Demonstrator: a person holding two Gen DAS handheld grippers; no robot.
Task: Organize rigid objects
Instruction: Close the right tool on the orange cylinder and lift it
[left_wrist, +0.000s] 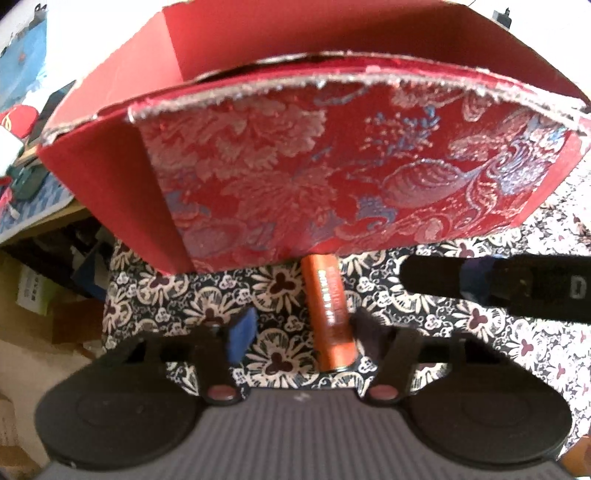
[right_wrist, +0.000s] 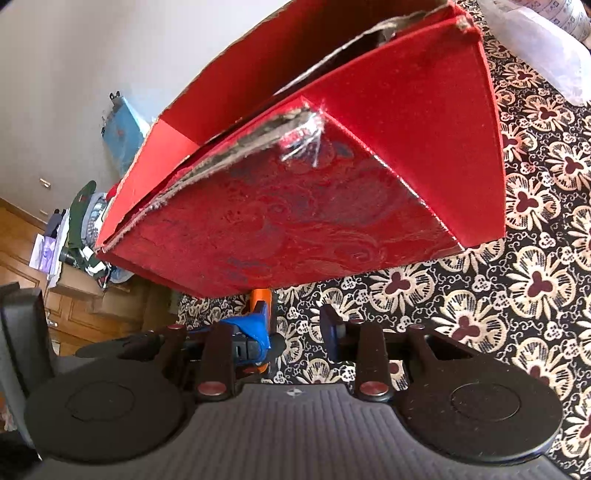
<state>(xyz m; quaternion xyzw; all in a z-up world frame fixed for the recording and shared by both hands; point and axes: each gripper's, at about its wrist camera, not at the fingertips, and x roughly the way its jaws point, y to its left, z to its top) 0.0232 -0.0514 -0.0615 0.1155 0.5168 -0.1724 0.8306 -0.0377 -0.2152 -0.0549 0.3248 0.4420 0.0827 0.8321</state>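
Both tongs point down at a floral cloth (left_wrist: 207, 295) in front of a red box (left_wrist: 295, 155) with a torn brocade front. Left tongs (left_wrist: 299, 325) stand released: an orange battery (left_wrist: 330, 314) lies between the fingers, its side close against the right finger, clear of the blue-padded left finger (left_wrist: 242, 332), its far end tucked under the box. Right tongs (right_wrist: 293, 325) hover just beside them, jaws parted on bare cloth and gripping nothing. Past their left finger (right_wrist: 258, 325), the battery's orange shows only in slivers, seemingly the same one. Ahead of both, the box fills the view.
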